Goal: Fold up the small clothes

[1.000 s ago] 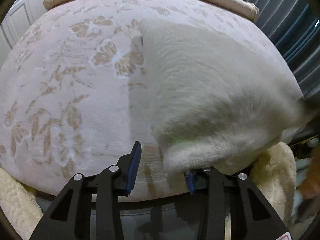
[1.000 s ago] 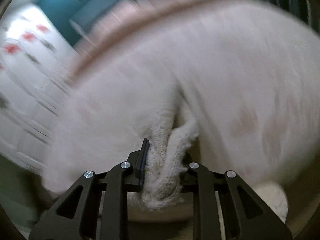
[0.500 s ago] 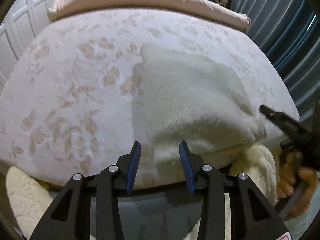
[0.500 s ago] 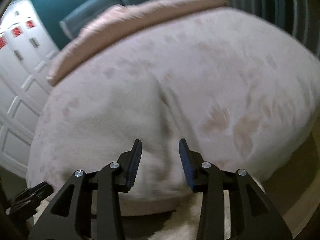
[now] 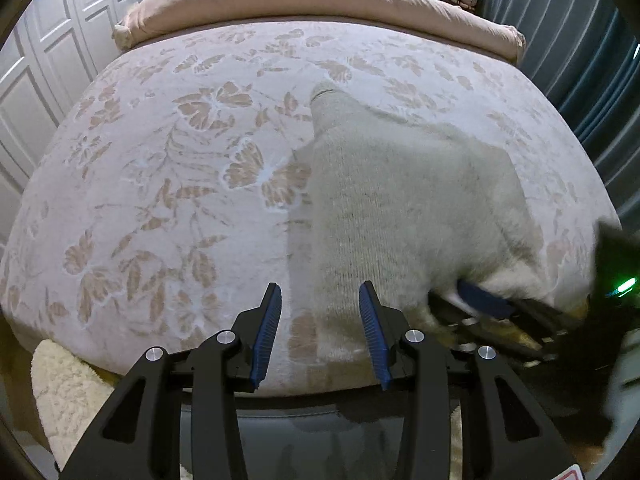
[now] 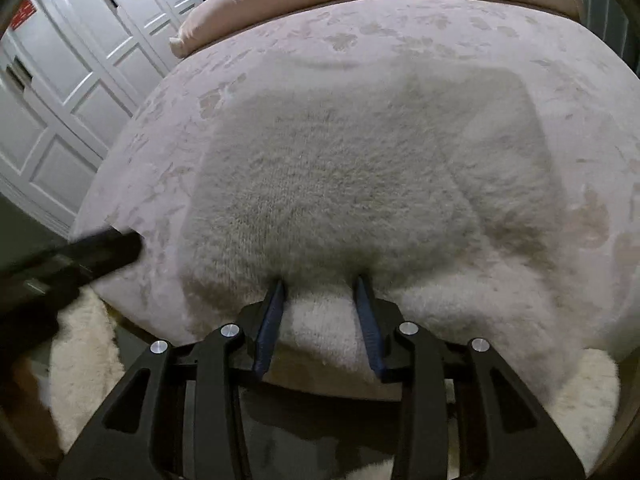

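At the near edge of the bed, the left gripper (image 5: 319, 322) hangs with its blue ribbed fingers (image 5: 267, 330) apart and nothing between them, where a second ago one finger was buried in the sweater's hem; it now sits higher, showing more of the bedspread. Just to its right the right gripper (image 6: 320, 312) has swung in low from the side — a second ago it was clamped on a bunched fold, half a second ago it was free and spread, and now its fingers (image 6: 366, 320) are closing with the fluffy near edge of the sweater (image 6: 344, 184) between them, tips sunk into the pile, though the pads do not plainly press it yet. That garment, a cream, fuzzy knit with fine vertical ribs, lies flattened on the right half of the bed (image 5: 168, 200), folded into a rough trapezoid with a narrow cuff or collar pointing away. A shaggy cream rug (image 5: 60, 392) shows below the mattress edge. Under the knit spreads a pale pink velvety bedspread embossed with tan leaf-and-flower shapes. Farther back lies a plump, smooth peach duvet (image 5: 320, 4) rolled across the head of the bed; beyond it stand white panelled wardrobe doors (image 6: 80, 64) at left and pleated blue-grey curtains (image 5: 560, 32) at right.
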